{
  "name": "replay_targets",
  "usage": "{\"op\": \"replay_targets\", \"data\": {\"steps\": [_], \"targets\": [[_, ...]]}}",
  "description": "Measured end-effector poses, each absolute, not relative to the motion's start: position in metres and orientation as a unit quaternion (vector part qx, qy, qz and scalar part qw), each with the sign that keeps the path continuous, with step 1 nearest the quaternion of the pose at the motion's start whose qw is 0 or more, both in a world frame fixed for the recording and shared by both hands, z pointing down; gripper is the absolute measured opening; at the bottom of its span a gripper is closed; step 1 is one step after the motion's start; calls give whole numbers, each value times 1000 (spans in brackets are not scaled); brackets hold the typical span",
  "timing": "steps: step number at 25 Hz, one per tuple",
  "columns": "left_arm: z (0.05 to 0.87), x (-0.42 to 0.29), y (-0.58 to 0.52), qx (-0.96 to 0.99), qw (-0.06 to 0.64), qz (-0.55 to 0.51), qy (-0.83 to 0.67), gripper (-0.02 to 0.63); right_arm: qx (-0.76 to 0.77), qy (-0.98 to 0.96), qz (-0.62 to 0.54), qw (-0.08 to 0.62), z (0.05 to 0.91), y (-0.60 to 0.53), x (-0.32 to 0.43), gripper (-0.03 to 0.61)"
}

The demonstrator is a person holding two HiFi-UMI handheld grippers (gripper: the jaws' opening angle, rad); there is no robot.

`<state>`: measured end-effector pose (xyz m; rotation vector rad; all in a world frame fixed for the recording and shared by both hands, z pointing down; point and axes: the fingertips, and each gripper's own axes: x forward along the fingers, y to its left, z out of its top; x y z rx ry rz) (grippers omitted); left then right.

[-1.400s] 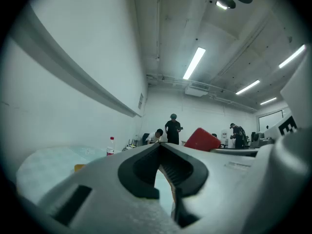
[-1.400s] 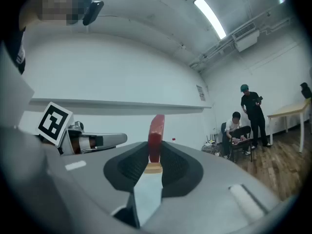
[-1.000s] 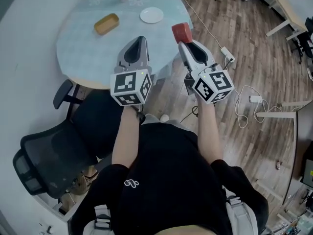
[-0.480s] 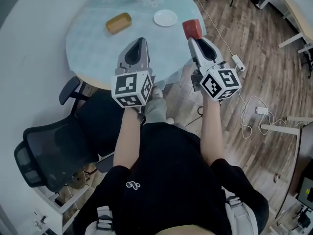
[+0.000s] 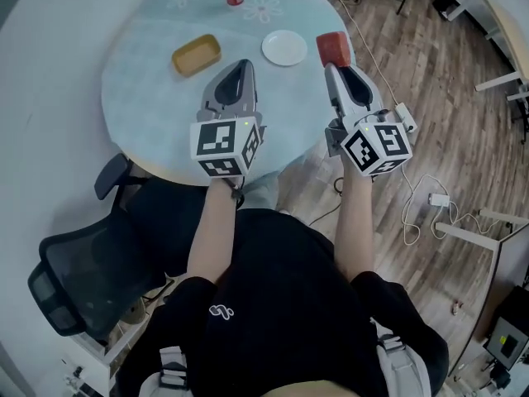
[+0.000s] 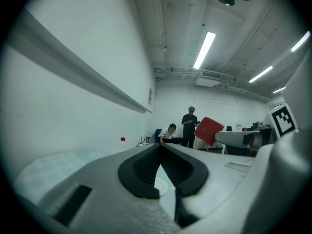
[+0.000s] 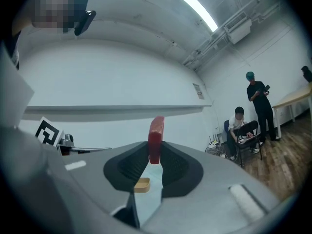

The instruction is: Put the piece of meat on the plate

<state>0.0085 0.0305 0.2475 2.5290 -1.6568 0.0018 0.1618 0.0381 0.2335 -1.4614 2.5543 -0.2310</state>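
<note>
Both grippers are now reaching further over the round table (image 5: 145,98) than a second ago, so the white plate (image 5: 283,47) is sitting closer to their tips. The right gripper (image 5: 335,63) is clamping the red piece of meat (image 5: 333,46) upright between its jaws, at 3 o'clock of the plate. The left gripper (image 5: 240,64) is holding its jaws together on nothing.

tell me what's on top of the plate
Nothing: the white plate is bare in the head view, none of it covered. The red meat is apart to its right, clamped in the right tool.
</note>
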Motion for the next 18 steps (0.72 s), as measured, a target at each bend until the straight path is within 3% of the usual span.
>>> {"op": "replay_targets", "data": {"steps": [18], "targets": [[341, -18, -120, 840, 155, 22, -520, -6, -499, 855, -142, -22, 323, -96, 114, 87]]}}
